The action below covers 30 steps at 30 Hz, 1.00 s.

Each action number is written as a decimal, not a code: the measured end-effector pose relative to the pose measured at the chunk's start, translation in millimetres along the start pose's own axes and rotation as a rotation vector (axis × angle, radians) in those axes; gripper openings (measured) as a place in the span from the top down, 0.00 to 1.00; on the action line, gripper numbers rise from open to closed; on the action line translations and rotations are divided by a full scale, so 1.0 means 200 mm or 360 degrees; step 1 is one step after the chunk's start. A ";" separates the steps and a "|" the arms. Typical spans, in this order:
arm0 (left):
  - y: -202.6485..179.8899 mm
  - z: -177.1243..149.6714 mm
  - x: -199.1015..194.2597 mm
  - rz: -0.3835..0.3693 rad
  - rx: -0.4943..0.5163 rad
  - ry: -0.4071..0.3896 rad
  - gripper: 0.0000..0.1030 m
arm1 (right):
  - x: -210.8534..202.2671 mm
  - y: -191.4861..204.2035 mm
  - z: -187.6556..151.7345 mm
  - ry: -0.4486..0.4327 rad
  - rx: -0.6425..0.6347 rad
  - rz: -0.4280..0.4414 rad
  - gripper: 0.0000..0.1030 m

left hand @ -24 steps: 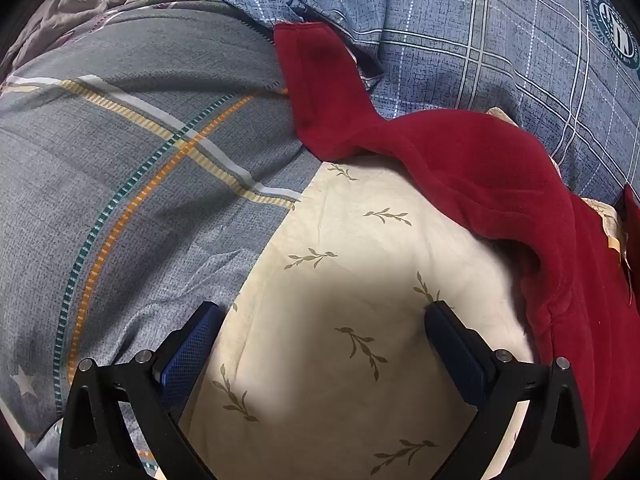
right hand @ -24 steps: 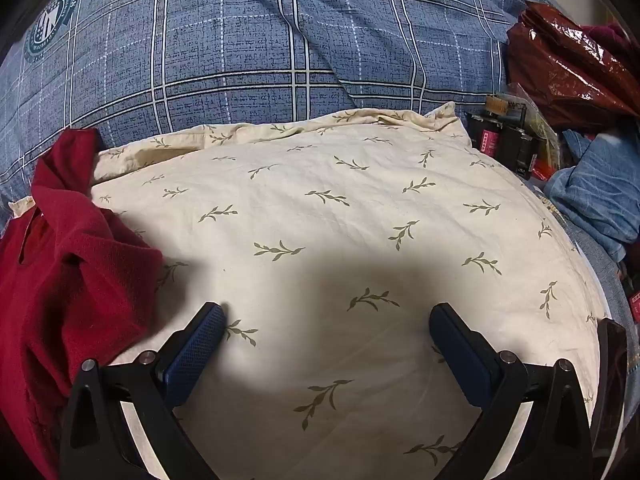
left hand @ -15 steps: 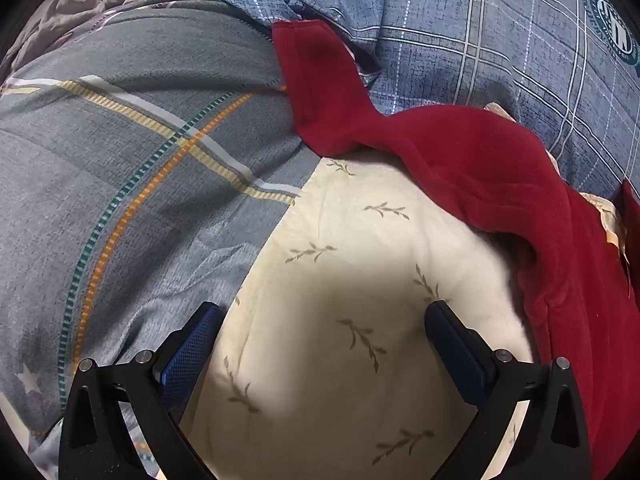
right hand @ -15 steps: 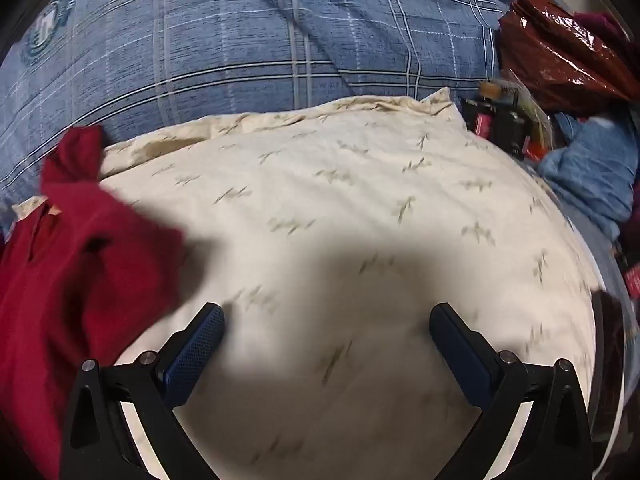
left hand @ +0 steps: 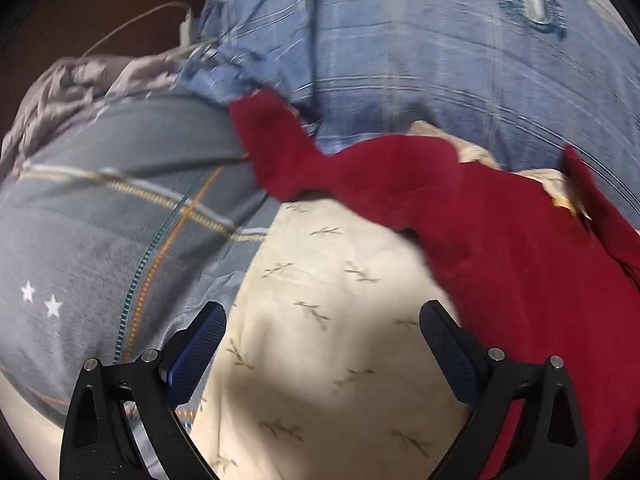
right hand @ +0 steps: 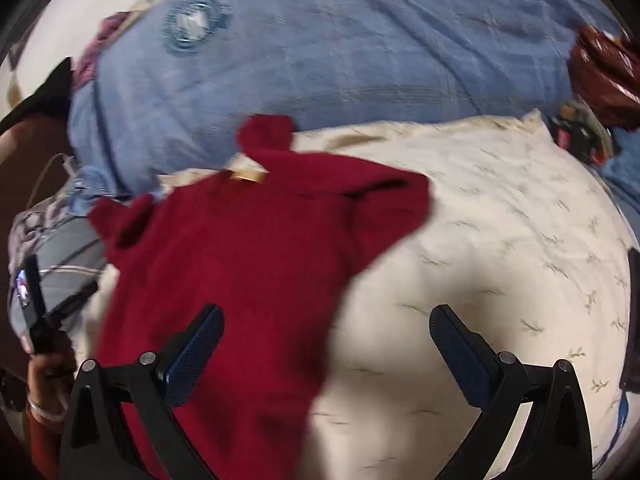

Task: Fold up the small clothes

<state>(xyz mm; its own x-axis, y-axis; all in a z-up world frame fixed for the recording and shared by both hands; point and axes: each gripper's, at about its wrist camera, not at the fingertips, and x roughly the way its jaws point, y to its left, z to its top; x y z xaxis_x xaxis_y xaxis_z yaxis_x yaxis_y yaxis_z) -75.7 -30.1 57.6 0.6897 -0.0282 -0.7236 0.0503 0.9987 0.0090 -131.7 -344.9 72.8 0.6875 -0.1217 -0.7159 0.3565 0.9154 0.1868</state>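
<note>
Seeing motion blur | red garment (right hand: 248,280) cut off below | left gripper (left hand: 322,344) spread empty | right gripper (right hand: 326,344) spread empty, I judge.

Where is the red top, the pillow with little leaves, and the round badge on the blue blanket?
Red top (right hand: 248,264), right wrist view, on the middle of its body.
Leaf pillow (right hand: 500,248), right wrist view, on its bare cream top.
Round badge (right hand: 192,24), right wrist view, on the badge's middle, on the blue blanket.
</note>
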 end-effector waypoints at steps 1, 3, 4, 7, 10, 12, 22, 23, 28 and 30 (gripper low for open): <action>-0.01 0.00 -0.05 -0.0023 0.0010 -0.0015 0.06 | -0.01 0.06 0.01 -0.0009 -0.0018 0.0038 0.00; -0.04 0.00 -0.15 -0.0073 0.0023 -0.0060 0.05 | -0.01 0.17 0.03 -0.0028 -0.0061 0.0077 0.00; -0.06 0.00 -0.20 -0.0088 0.0031 -0.0078 0.05 | 0.00 0.22 0.04 -0.0038 -0.0084 0.0074 0.00; -0.09 0.06 -0.26 -0.0126 0.0049 -0.0088 0.05 | 0.11 0.32 0.13 -0.0018 -0.0153 0.0034 0.00; -0.15 0.12 -0.29 -0.0207 0.0031 -0.0081 0.05 | 0.19 0.42 0.16 -0.0050 -0.0188 -0.0003 0.00; -0.19 0.13 -0.31 -0.0237 0.0030 -0.0079 0.05 | 0.23 0.46 0.17 -0.0084 -0.0208 -0.0076 0.00; -0.29 0.20 -0.08 -0.0261 0.0112 0.0000 0.05 | 0.37 0.42 0.20 -0.0111 -0.0108 -0.0075 0.00; -0.28 0.20 -0.06 -0.0261 0.0105 0.0011 0.05 | 0.39 0.41 0.20 -0.0103 -0.0080 -0.0052 0.00; -0.26 0.21 0.01 -0.0214 0.0095 0.0019 0.05 | 0.48 0.43 0.18 -0.0036 0.0011 -0.0024 0.00; -0.34 0.20 0.04 -0.0178 0.0108 0.0020 0.05 | 0.51 0.46 0.17 -0.0031 -0.0018 -0.0063 0.00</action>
<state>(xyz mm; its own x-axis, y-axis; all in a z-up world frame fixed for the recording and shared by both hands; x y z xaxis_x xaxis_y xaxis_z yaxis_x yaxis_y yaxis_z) -45.5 -100.4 79.4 0.6678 -0.1385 -0.7314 0.1756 0.9841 -0.0260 -6.1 -286.3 39.7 0.6852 -0.1649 -0.7094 0.3762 0.9141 0.1509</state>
